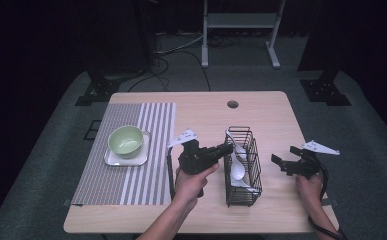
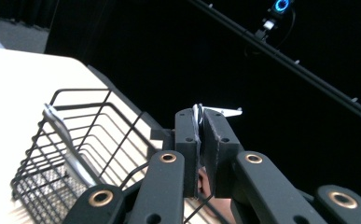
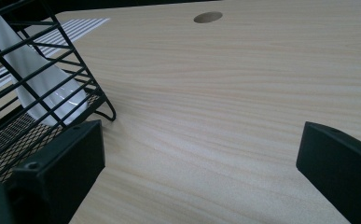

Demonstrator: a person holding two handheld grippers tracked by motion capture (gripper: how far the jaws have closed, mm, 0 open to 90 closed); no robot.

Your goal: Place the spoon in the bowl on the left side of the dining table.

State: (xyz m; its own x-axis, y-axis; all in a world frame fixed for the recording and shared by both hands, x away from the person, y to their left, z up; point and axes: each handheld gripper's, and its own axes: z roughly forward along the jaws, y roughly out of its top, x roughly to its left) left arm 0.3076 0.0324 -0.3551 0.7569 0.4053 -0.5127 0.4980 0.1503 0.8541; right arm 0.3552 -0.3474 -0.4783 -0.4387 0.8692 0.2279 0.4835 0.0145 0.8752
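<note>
Pinching a thin white spoon handle (image 2: 197, 122) at the near rim of the wire basket (image 1: 243, 167), the left hand-held gripper (image 1: 226, 149) seems mid-lift. Right of that basket, the right hand-held gripper (image 1: 281, 161) hangs wide and empty over the desk (image 1: 271, 115). Next probably comes drawing the spoon clear toward the green bowl (image 1: 125, 139) left of the basket.

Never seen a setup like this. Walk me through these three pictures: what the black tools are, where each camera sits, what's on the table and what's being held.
A person holds a hand-held gripper in each hand; there is no robot arm. The high view looks down on the wooden table. The other two come from cameras riding on the grippers.

On the table lie a striped placemat, a green bowl on a white square plate, and a black wire basket holding white spoons.

The left gripper is at the basket; in its own view its fingers are shut on a thin wire, seemingly the basket's rim. The right gripper, right of the basket, is open and holds nothing.
</note>
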